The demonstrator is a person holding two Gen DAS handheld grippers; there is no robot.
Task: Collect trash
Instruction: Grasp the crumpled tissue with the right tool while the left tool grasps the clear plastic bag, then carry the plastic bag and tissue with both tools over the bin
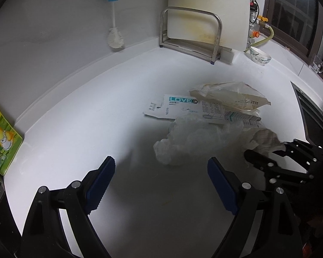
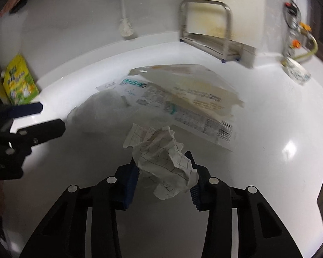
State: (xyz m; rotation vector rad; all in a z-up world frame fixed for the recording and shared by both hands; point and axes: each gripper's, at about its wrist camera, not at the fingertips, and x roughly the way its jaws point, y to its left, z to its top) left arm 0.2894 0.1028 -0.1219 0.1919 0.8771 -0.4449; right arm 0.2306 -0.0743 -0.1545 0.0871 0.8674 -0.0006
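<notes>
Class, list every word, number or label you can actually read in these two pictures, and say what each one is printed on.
"LOVE": teal banner on the flattened white carton.
"NO.310": sideways on that carton's flap.
Carton's small print and barcode: too small and blurred.
Dark print on the clear beige bag: unreadable.
Large characters on the green-yellow packet: too distorted to read.
Crumpled paper in the right gripper: grid lines only, no text.

Mid-frame on the countertop, crumpled plastic lies before a flattened carton, with a wrapper overlapping the carton's right end.
</notes>
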